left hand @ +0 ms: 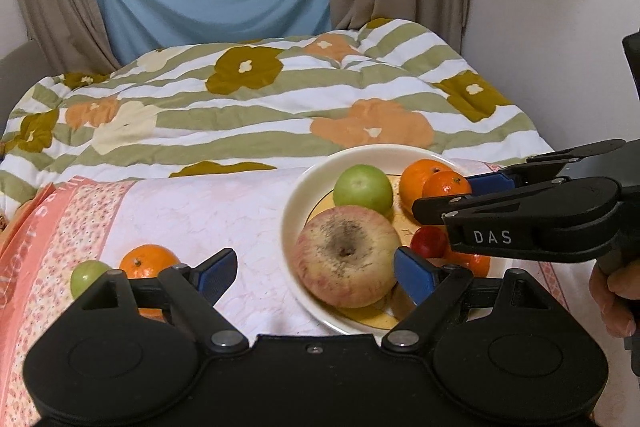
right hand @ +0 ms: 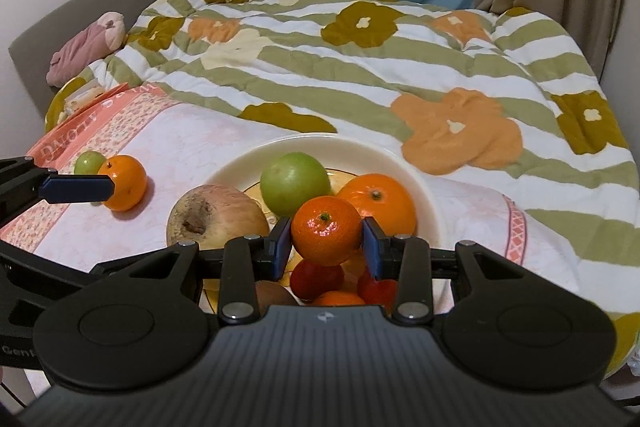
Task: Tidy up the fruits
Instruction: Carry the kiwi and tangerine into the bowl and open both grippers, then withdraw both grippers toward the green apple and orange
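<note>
The small tangerine (right hand: 326,231) sits clamped in the right gripper (right hand: 326,247) just above the plate (right hand: 428,203) of fruit on the bed, so a carry is likely under way, while the left gripper (left hand: 316,273), wide and empty, flanks the big apple (left hand: 346,255), next needing a firm closing grip.

Beside my cream plate (right hand: 424,195): green-and-white striped quilt (right hand: 400,59) with orange flowers; my blue fingers (right hand: 372,247) flank an orange tangerine (right hand: 326,229).

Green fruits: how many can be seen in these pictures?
2. One green fruit lies on the plate, behind the big apple. A smaller green fruit lies on the cloth, beside an orange. Others may be hidden.
</note>
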A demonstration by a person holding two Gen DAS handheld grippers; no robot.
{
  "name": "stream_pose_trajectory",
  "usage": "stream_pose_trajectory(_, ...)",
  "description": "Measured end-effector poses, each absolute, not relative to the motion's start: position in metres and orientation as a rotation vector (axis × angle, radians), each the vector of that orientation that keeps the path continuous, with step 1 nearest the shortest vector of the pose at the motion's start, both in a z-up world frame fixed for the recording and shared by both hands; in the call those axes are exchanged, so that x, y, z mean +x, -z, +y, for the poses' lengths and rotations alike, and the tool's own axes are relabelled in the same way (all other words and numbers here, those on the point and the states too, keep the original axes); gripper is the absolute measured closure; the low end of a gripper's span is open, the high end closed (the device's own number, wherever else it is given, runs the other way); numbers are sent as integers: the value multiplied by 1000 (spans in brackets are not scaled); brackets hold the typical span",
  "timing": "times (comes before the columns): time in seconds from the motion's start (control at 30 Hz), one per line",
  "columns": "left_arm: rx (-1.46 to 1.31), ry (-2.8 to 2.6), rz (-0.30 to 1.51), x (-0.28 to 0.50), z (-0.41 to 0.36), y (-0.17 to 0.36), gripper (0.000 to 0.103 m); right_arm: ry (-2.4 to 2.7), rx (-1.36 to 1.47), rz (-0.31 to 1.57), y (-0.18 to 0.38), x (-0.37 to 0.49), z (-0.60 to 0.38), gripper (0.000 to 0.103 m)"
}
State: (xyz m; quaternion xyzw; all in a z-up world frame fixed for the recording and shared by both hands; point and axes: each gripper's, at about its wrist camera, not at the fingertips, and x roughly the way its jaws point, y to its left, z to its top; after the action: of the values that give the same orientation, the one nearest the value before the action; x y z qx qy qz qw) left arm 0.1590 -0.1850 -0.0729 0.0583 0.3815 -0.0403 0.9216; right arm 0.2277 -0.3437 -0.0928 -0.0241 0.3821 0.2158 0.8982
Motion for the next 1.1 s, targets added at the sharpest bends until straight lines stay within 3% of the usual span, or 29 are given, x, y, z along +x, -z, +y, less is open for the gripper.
stream_pose_trajectory(0.03, 118, 80, 785, 158, -184, 73, 14, -445, -50, 789, 93, 228, -343, 49)
stream_pose_trajectory(0.1, 115, 71, 787, 156, -181, 74, 14, -452, -42, 787, 92, 227, -343, 29)
stream_pose_trajectory(0.2, 107, 58, 786, 152, -177, 73, 14, -439, -45, 765, 89, 221, -346, 19)
stream_pose_trajectory(0.83, 51, 17, 684, 109, -155, 26, 14, -326, -48, 703, 32, 161, -362, 14)
stream_pose_trajectory(0.93, 26, 36, 664, 97, -146, 13, 14, -302, -41, 683, 17, 147, -360, 1)
stream_pose_trajectory(1.1, 10, 43, 651, 79, -129, -2, 7, -284, -50, 631, -5, 121, -347, 0)
